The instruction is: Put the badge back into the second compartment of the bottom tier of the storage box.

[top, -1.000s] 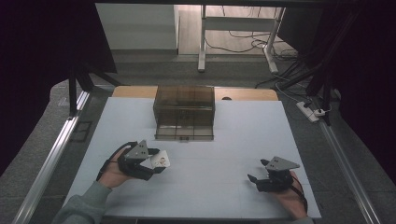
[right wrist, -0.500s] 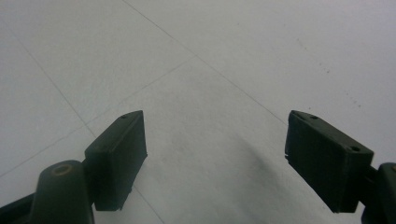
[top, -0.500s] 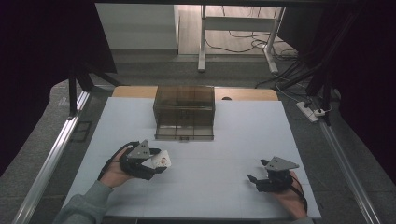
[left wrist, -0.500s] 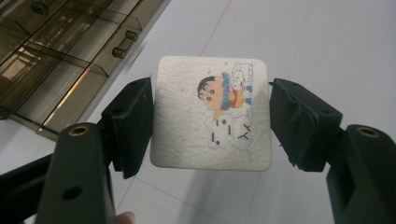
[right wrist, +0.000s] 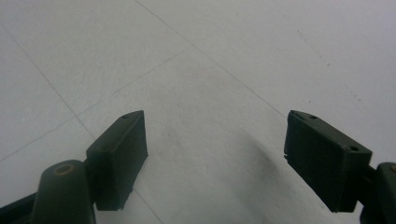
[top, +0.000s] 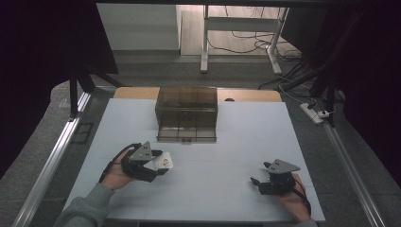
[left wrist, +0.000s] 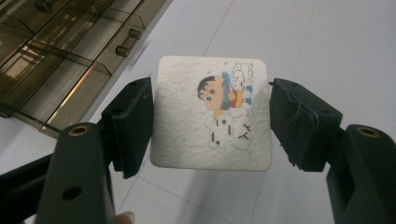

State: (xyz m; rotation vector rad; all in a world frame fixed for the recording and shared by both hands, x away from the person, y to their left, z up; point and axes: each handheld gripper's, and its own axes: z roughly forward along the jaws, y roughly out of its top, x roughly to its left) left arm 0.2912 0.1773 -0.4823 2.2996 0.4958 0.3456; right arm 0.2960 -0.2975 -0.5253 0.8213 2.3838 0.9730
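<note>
A square white coaster (left wrist: 212,112) with a cartoon child printed on it is clamped by its two side edges in my left gripper (left wrist: 211,121). In the high view the same coaster (top: 161,163) shows at the tip of the left gripper (top: 160,164), held just above the white table (top: 213,156) at front left. A smoky see-through plastic box (top: 187,113) with small knobs (left wrist: 128,41) on its front stands behind it. My right gripper (right wrist: 215,154) rests at front right, jaws wide apart over bare tabletop; it appears as a dark shape (top: 257,182) in the high view.
The box (left wrist: 70,56) lies up and to the left of the coaster in the left gripper view. Metal rails (top: 52,161) run along both sides of the table. Cables and a power strip (top: 314,113) lie on the floor at the far right.
</note>
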